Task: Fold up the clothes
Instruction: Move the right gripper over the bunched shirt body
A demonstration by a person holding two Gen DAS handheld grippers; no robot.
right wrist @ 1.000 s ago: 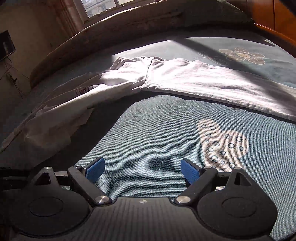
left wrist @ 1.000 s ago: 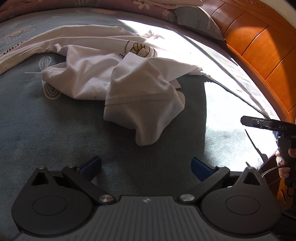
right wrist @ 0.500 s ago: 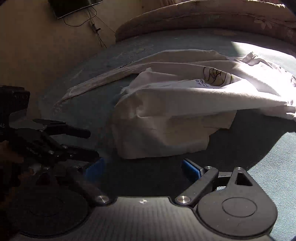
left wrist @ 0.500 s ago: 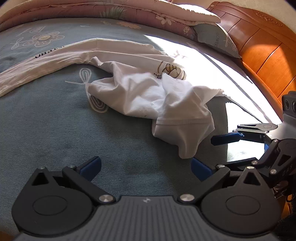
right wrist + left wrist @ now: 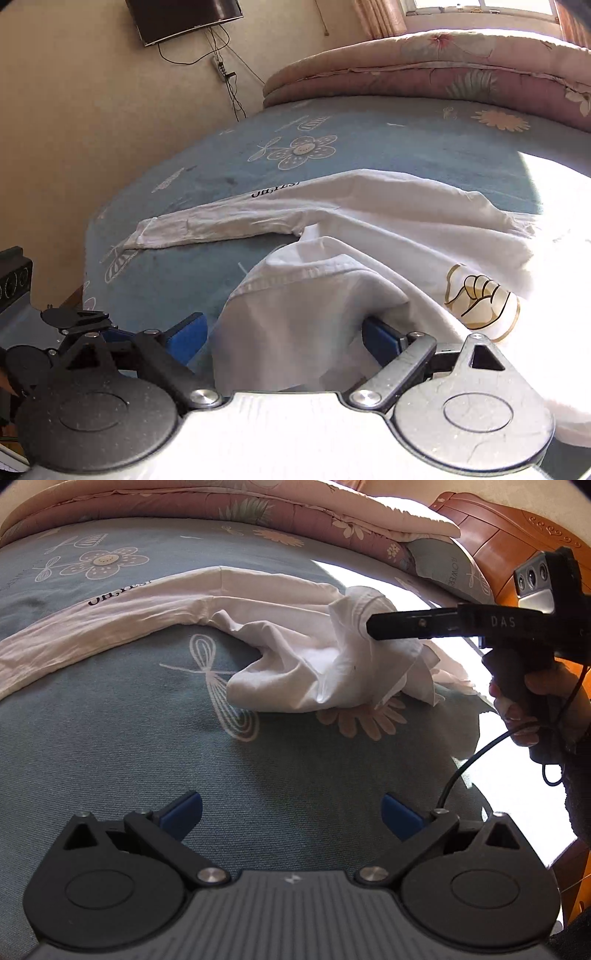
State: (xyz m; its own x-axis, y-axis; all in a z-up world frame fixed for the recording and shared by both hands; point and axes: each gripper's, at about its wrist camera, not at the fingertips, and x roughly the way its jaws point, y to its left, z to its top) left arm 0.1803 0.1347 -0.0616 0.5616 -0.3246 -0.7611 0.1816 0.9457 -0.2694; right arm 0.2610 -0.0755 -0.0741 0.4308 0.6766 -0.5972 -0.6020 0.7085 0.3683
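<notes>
We saw our left gripper [image 5: 290,814] hanging over bare blue bedsheet [image 5: 110,738], its blue pads spread wide with nothing between them. Ahead of it lay plenty of open sheet, printed with pale flowers and dragonflies, before the nearest fold of the white shirt [image 5: 295,664]. Far behind the shirt a rolled pink quilt [image 5: 295,513] closed off the bed, and at the far right a grey pillow [image 5: 447,568] leaned against the orange wooden headboard [image 5: 517,528].

The shirt lay crumpled near the middle of the bed. One long sleeve [image 5: 221,221] ran flat toward the left edge, cuff outward, so the garment's long axis went roughly left to right across the sheet, with black lettering along its far edge. The bunched body, bearing a gold and white print [image 5: 480,299], sat at the right in hard sunlight.

Our right gripper [image 5: 284,336] had its pads apart on either side of a raised hemmed fold of the shirt; the cloth sat between them, touching the right pad, not yet pinched. From the left view its black fingers reached into the bunched cloth from the right, held by a hand [image 5: 524,709]. Beyond the bed's left edge stood a beige wall [image 5: 92,110] with a dark screen [image 5: 184,18] mounted high.
</notes>
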